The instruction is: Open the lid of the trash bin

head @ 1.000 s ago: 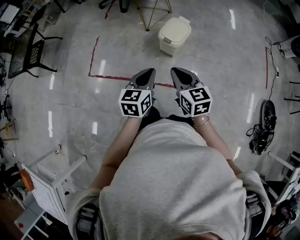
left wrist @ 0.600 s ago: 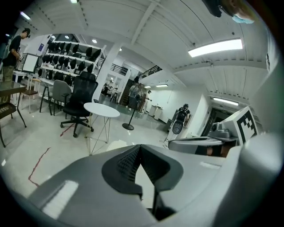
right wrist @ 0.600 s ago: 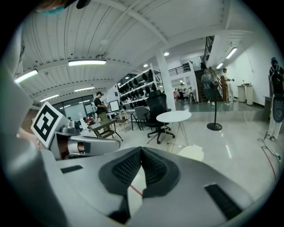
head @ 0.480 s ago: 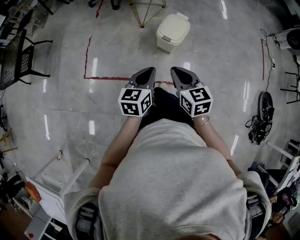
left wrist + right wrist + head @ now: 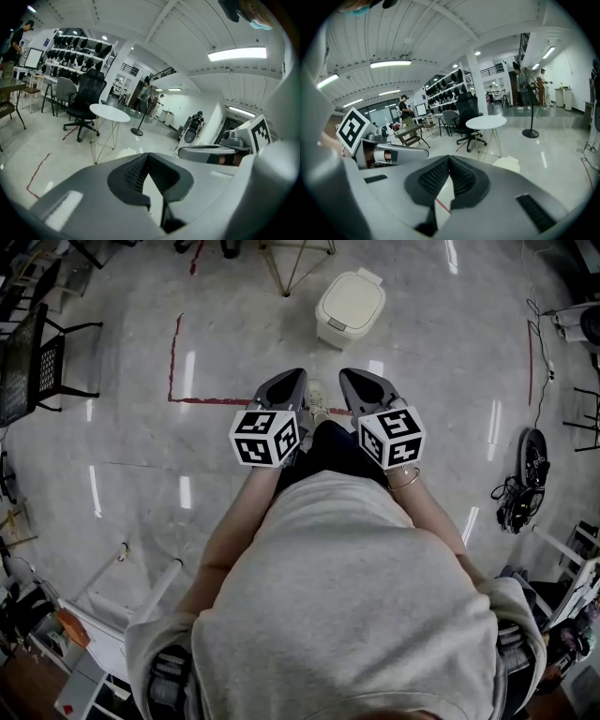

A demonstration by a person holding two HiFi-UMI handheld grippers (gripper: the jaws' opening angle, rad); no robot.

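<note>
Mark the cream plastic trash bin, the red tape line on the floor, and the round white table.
cream plastic trash bin [image 5: 352, 304], head view, middle of its lid.
red tape line [image 5: 211, 400], head view, its horizontal stretch.
round white table [image 5: 486, 122], right gripper view, centre of its top.

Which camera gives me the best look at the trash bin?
The head view: the whole trash bin shows from above, closed. The left and right gripper views catch only a pale part of it beyond their jaws.
</note>
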